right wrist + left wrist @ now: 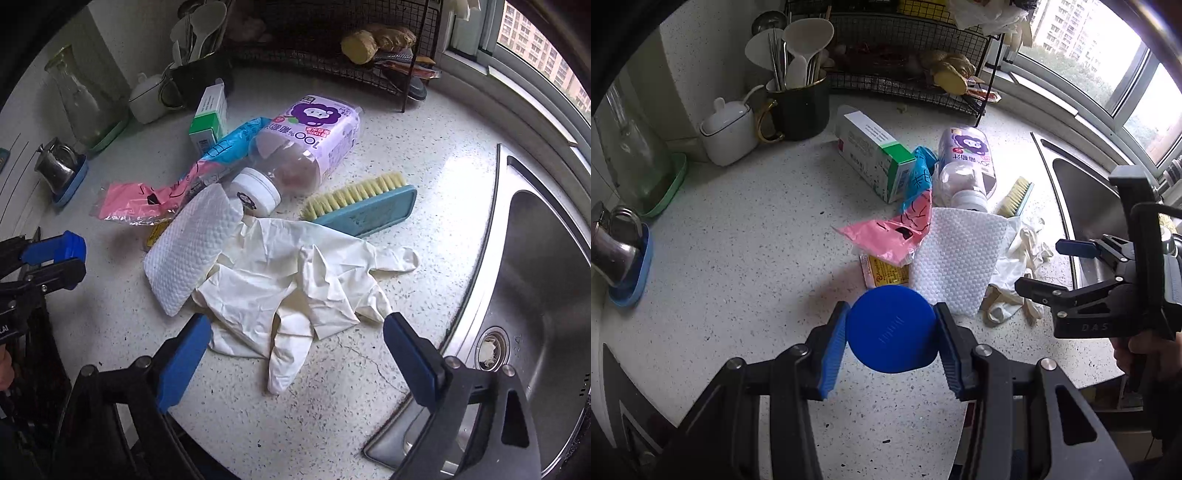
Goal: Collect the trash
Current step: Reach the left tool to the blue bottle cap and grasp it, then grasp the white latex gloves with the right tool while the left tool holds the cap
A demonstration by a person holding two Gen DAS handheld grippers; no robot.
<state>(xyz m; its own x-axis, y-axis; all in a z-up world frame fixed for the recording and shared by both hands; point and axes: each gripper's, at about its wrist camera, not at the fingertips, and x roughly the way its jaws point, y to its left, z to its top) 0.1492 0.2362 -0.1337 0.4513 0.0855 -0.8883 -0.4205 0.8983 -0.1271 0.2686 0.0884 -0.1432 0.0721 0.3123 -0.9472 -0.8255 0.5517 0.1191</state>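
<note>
My left gripper [891,334] is shut on a round blue cap [892,328], held above the speckled counter [738,240]. Beyond it lies a trash pile: a pink and blue plastic bag [890,232], a yellow packet [886,275], a white paper towel [956,254], a green and white carton [875,155] and a purple-label bottle [966,162]. My right gripper [295,339] is open, its pads on either side of crumpled white latex gloves [295,280]. The towel [192,251], bottle [306,147] and bag [155,195] lie behind the gloves.
A steel sink [535,277] lies to the right, a teal scrub brush [365,210] beside it. At the back stand a wire rack [908,62], a utensil mug [799,103], a white sugar pot [729,129] and a glass jug [635,147].
</note>
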